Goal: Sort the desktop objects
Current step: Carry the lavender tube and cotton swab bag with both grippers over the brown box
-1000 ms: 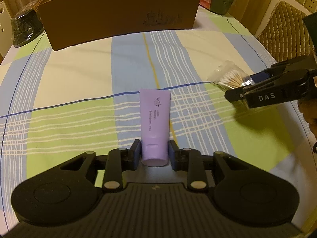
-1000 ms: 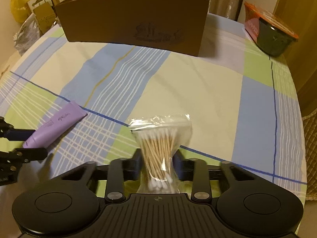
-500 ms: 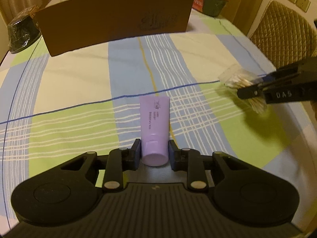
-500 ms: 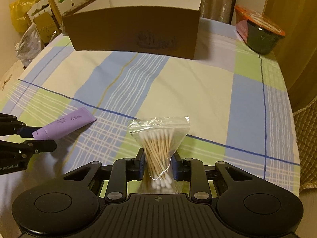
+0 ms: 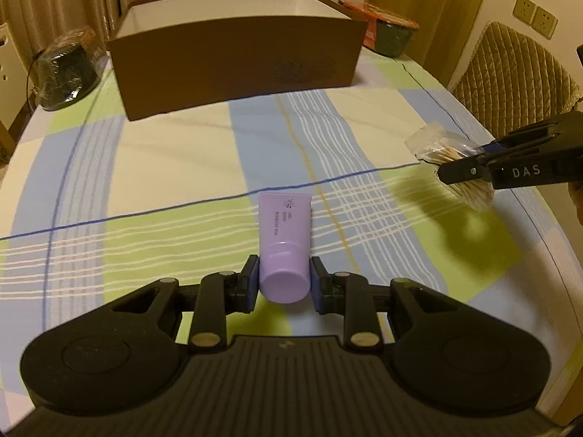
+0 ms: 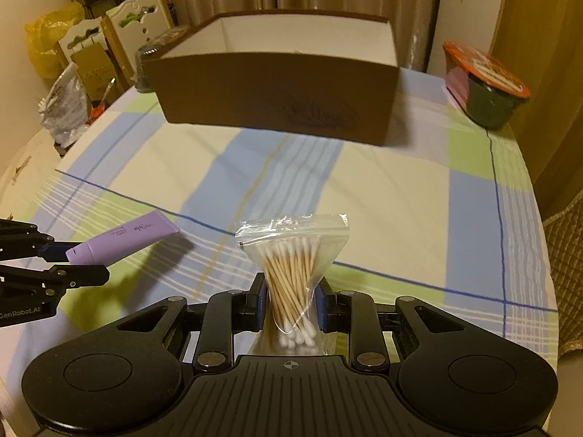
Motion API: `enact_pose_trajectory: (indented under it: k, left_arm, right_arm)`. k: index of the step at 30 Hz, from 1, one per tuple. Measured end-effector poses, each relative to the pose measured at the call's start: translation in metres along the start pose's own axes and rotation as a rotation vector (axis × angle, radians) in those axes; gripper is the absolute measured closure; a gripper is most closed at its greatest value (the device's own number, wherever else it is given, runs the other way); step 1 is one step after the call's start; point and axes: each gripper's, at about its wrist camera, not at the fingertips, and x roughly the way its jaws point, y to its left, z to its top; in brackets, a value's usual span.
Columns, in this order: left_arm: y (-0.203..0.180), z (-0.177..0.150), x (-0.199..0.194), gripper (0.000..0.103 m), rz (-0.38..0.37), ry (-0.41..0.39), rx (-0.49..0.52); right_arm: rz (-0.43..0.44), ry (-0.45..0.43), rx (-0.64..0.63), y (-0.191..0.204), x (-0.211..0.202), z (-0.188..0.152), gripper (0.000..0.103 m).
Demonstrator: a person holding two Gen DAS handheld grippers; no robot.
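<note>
Apparently, purple tube lengthwise, cap nearest camera

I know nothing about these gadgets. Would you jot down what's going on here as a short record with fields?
Setting: table with a checked cloth
Left claw: shut on the purple tube, gripped at its cap end
Right claw: shut on the bag of cotton swabs, pinched at its middle
Both items: lifted off the cloth, shadows beneath them
Likely destination: open brown cardboard box at the far side
Box contents: none visible
Also on table: lidded bowl, wrapped dark bowl
</note>
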Motion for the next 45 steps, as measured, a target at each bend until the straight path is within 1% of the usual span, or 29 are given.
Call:
enact_pose_trajectory:
  k: [13, 27, 37, 41, 45]
  left_arm:
    - [0.043, 0.011, -0.035, 0.08, 0.006, -0.079, 0.014]
    - [0.077, 0.026, -0.05, 0.08, 0.003, -0.132, 0.024]
    - [0.087, 0.042, -0.058, 0.08, -0.016, -0.166, 0.07]
    - [0.086, 0.054, -0.058, 0.08, -0.029, -0.185, 0.1]
    - [0.084, 0.074, -0.057, 0.08, -0.034, -0.211, 0.1]
  right_arm:
    - [-0.007, -0.06, -0.029, 0.048, -0.008, 0.025, 0.078]
    - [-0.039, -0.087, -0.06, 0.075, -0.013, 0.044, 0.078]
    - [-0.079, -0.128, -0.042, 0.082, -0.03, 0.053, 0.078]
    - [-0.089, -0.147, -0.033, 0.075, -0.038, 0.062, 0.078]
    - [-0.09, -0.166, -0.042, 0.058, -0.04, 0.081, 0.078]
